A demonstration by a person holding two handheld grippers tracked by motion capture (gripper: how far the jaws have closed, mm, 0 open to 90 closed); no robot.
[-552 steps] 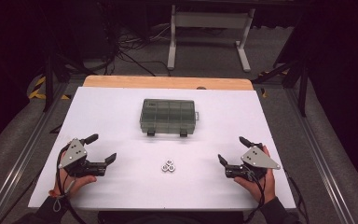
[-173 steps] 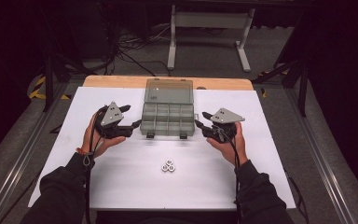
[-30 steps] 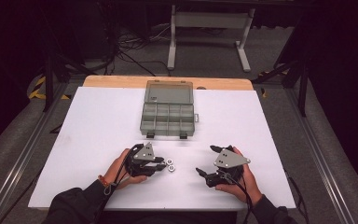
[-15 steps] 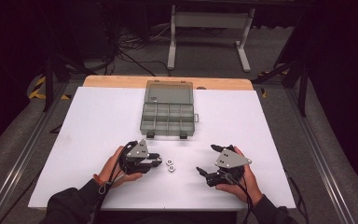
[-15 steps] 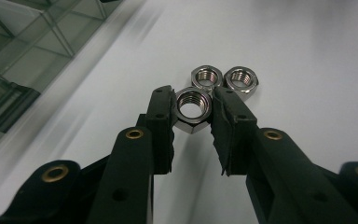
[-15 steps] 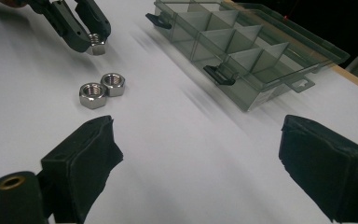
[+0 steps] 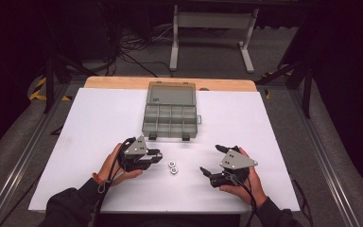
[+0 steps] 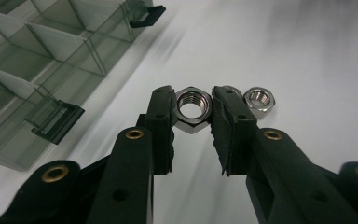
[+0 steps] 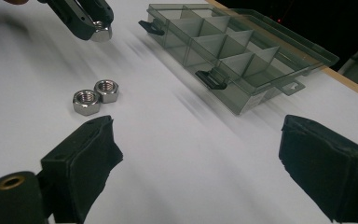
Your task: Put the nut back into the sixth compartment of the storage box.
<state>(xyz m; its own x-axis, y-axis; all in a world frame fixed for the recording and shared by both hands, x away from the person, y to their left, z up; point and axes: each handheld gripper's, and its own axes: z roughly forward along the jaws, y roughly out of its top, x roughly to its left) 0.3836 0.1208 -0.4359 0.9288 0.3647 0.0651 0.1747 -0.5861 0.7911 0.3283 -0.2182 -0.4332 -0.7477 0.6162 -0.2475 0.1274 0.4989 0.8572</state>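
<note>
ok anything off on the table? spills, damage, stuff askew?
Nothing stands out. The organizer box sits open and square on the table, its visible compartments empty. Two nuts lie side by side; the left gripper holds a third nut. No visible damage.

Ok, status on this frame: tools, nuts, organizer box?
Left tool shut on hex nut. Right tool open, idle. Two nuts on table. Organizer box open, path clear.

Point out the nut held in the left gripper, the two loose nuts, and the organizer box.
held nut (image 8: 193,108), left gripper view, threaded face.
loose nuts (image 9: 95,96), right gripper view, where both touch.
organizer box (image 7: 170,116), high view, divider grid.
</note>
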